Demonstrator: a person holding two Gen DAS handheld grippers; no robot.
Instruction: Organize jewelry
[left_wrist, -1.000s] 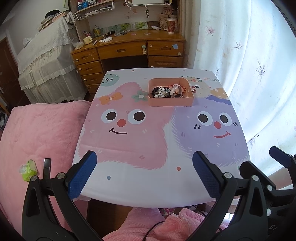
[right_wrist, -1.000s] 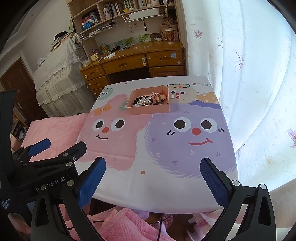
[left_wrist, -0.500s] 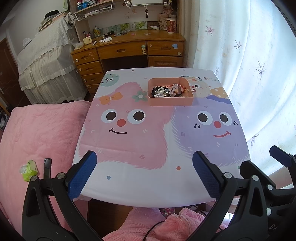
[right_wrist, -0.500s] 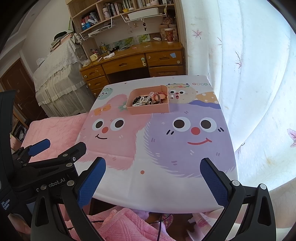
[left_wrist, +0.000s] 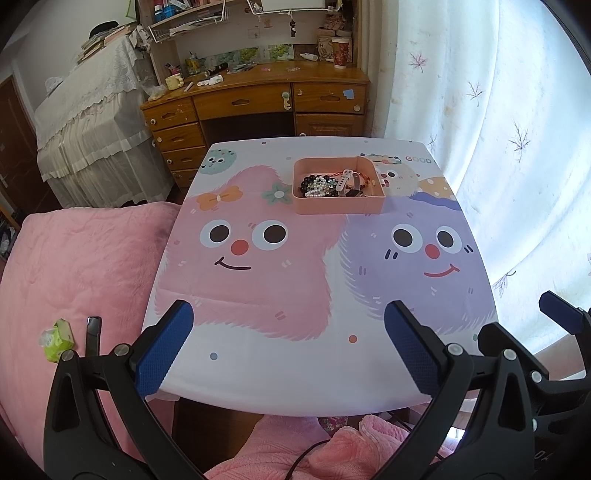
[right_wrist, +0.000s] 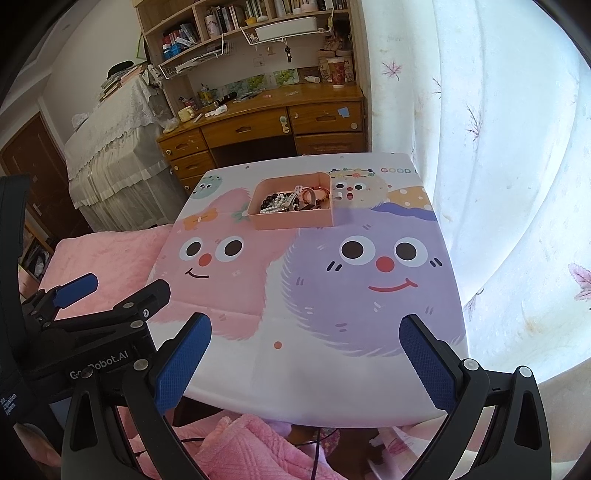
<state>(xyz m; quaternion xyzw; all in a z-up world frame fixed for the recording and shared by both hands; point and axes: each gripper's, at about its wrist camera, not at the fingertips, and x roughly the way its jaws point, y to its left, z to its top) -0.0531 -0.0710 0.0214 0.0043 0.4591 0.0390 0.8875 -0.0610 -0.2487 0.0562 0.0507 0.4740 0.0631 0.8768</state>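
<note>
A pink tray (left_wrist: 338, 206) (right_wrist: 293, 221) stands toward the far side of the cartoon-printed table (left_wrist: 295, 369) (right_wrist: 314, 376). Inside it lie bead bracelets (left_wrist: 319, 185) (right_wrist: 275, 202), a white strap and other jewelry in a heap. My left gripper (left_wrist: 288, 343) hangs open over the table's near edge, nothing between its blue pads. My right gripper (right_wrist: 304, 356) is also open and empty at the near edge, to the right of the left one. Both are far from the tray.
A pink quilted bed (left_wrist: 74, 266) borders the table's left side, with a green packet (left_wrist: 57, 338) on it. A wooden desk (left_wrist: 258, 96) with drawers stands behind the table. White curtains (left_wrist: 498, 129) hang along the right. Pink fabric (right_wrist: 236, 446) lies below the near edge.
The right wrist view has shifted slightly, so the tray sits a touch further left and higher. The left gripper has stayed in place. Both stay open.
</note>
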